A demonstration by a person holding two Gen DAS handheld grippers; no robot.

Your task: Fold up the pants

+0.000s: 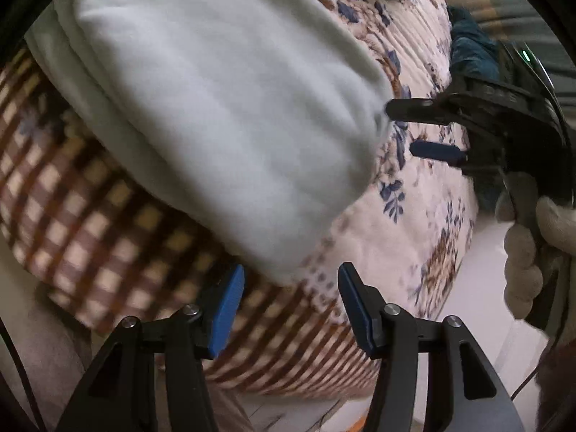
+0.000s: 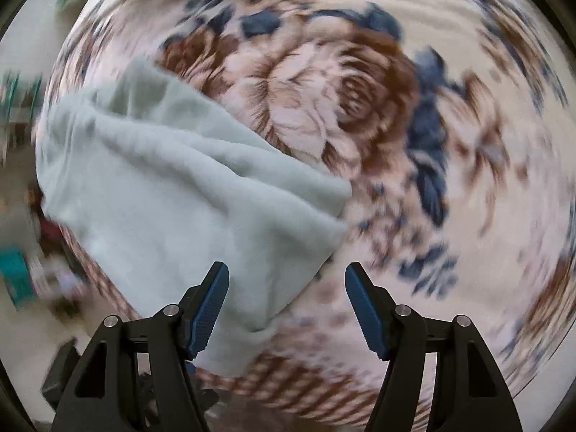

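Pale mint-grey pants [image 1: 223,108] lie folded in a thick stack on a floral bedspread [image 1: 424,216]; they also show in the right wrist view [image 2: 172,187]. My left gripper [image 1: 291,280] is open and empty, hovering near the stack's near corner. My right gripper [image 2: 286,284] is open and empty above the stack's corner. In the left wrist view the right gripper [image 1: 403,129] is at the stack's right edge with its jaws apart, held by a gloved hand [image 1: 522,252].
The bedspread has a brown checked border [image 1: 90,234] along the bed's edge. A dark teal garment [image 1: 468,50] lies at the far end of the bed. Pale floor [image 1: 486,306] lies beyond the bed's edge. Blurred clutter [image 2: 21,270] sits left.
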